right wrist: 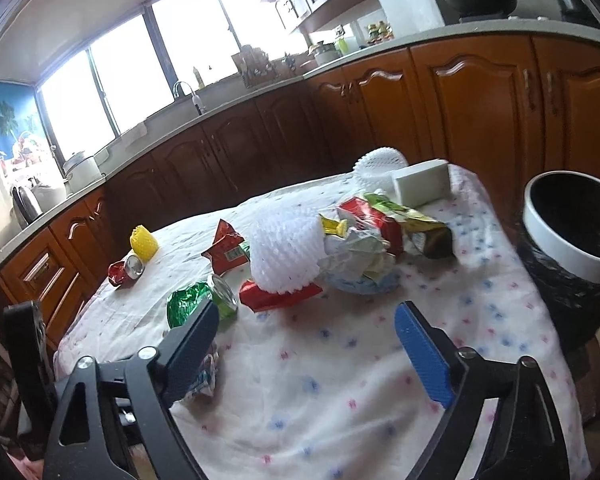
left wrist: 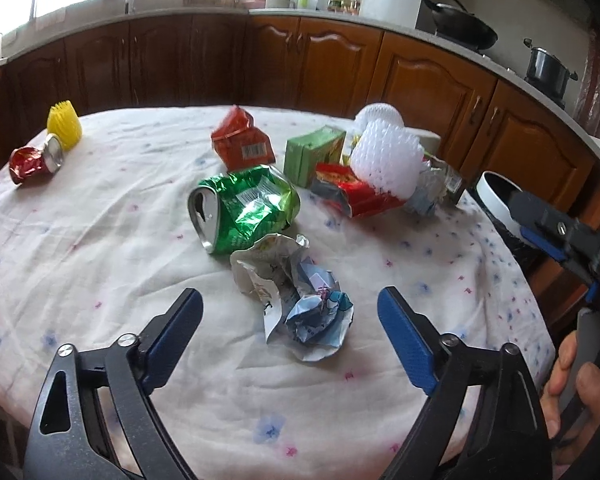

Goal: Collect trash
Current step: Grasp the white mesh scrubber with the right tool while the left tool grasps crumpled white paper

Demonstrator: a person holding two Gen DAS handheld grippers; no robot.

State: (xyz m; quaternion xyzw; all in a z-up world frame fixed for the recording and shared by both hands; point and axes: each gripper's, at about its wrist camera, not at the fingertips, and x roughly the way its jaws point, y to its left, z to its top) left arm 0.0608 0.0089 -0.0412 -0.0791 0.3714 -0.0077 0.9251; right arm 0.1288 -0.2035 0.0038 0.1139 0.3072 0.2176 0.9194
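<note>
The left gripper (left wrist: 290,316) sits closest to the lens, its blue-padded jaws spread wide with nothing pressed between them; a crumpled paper wrapper (left wrist: 300,300) lies on the flowered tablecloth (left wrist: 100,248) in the gap between the pads, touching neither. Just beyond the wrapper, a crushed green can (left wrist: 244,206) lies on its side. Behind the green can stands a red carton (left wrist: 242,142), and to the right of the can a green juice box (left wrist: 312,152), a flattened red packet (left wrist: 352,194) and a white foam fruit net (left wrist: 384,160) are heaped together. Far left of the green can, at the table edge, a crushed red can (left wrist: 36,160) lies just beside a yellow foam net (left wrist: 64,122). The right gripper (right wrist: 304,336) hangs over bare cloth, its jaws likewise wide apart and holding nothing; the foam net and red packet lie beyond its tips. Right of the heap, off the table edge, stands a white-rimmed bin lined with a black bag (right wrist: 568,248). A hand (left wrist: 568,384) grips a handle at the lower right of the left wrist view
</note>
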